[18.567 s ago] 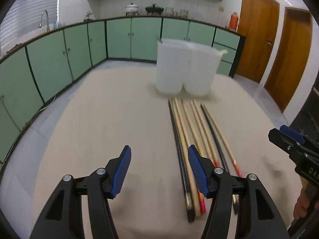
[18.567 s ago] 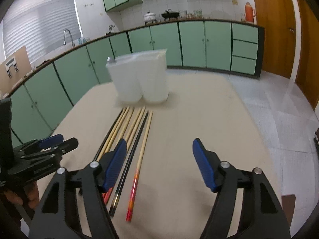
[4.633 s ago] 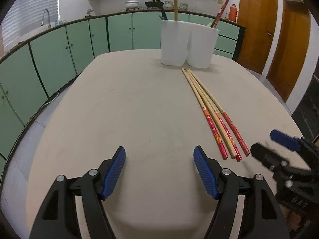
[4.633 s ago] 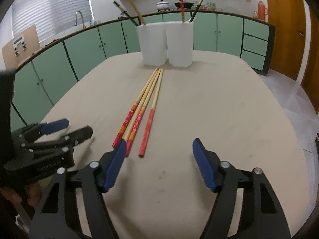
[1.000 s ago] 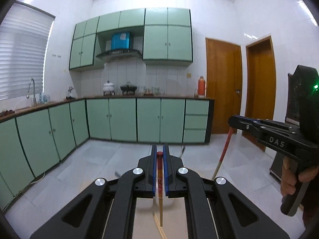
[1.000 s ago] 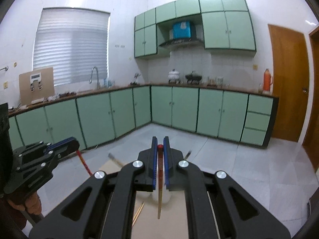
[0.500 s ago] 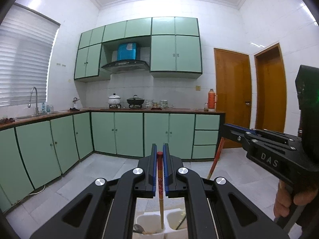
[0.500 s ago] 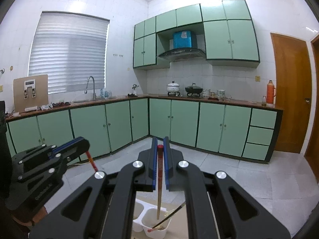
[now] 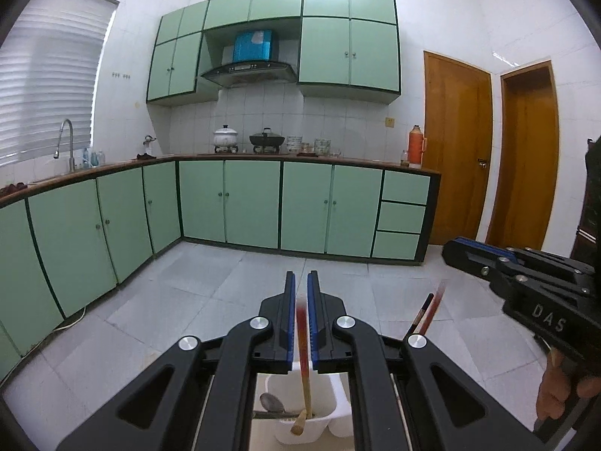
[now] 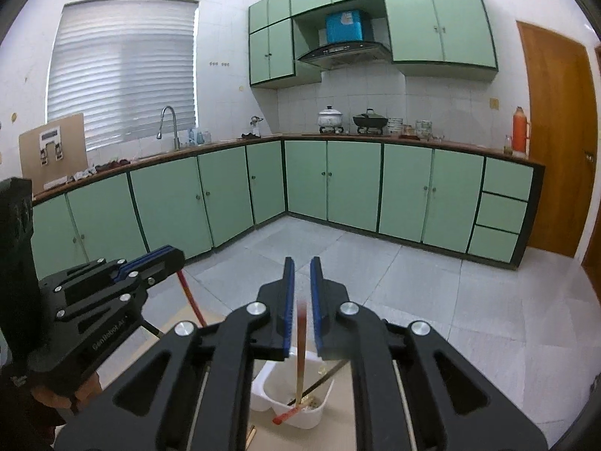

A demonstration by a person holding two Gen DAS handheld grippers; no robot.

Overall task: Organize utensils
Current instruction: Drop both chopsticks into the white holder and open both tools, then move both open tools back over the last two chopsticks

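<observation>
chopsticks over the holder

the left gripper has its pads slightly parted around a blurred red-topped chopstick whose tip sits in the white holder below. the right gripper is likewise slightly parted, its own chopstick standing loose in the holder's right cup. green cabinets line the far wall.

"DAS" in pale letters on the right hand-held gripper, side of body.
</observation>
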